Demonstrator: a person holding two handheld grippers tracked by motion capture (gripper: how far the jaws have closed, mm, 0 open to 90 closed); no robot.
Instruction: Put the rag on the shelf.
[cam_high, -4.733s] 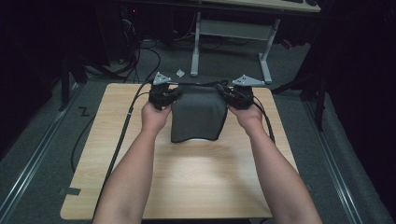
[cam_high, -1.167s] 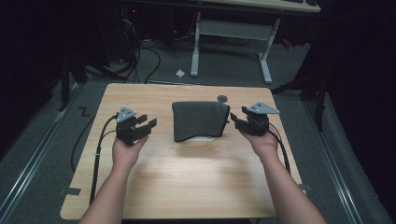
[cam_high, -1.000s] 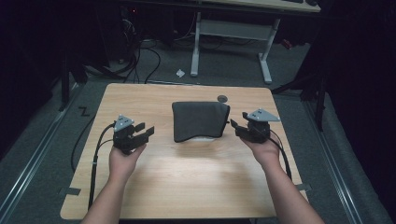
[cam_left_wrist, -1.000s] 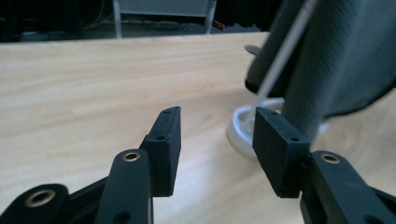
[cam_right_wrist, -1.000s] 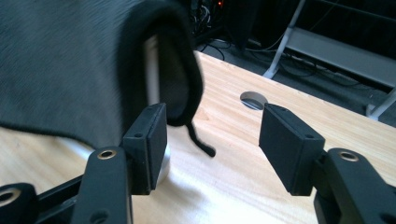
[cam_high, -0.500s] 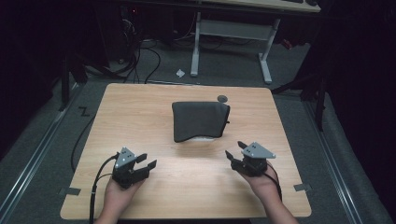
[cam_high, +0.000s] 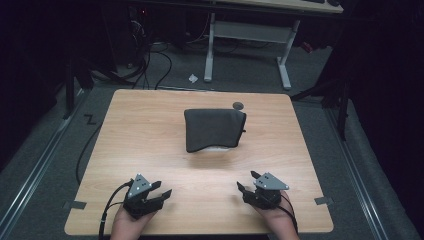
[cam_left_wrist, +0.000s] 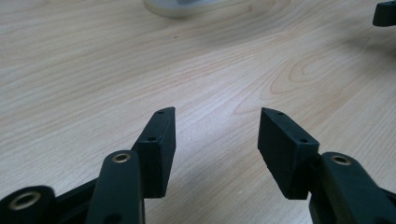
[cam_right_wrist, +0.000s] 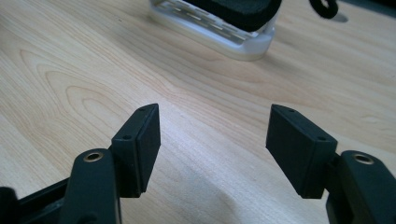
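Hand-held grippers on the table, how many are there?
2. The left hand-held gripper is at the near left of the table; the right hand-held gripper is at the near right. Both are open and empty.

Bare wooden table (cam_high: 150, 135); grey desk frame (cam_high: 247, 37) and cables (cam_high: 150, 60) behind.

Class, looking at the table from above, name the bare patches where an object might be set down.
Bare wood lies left and right of the dark grey folded cloth, and between it and the two grippers. The near edge is crowded.
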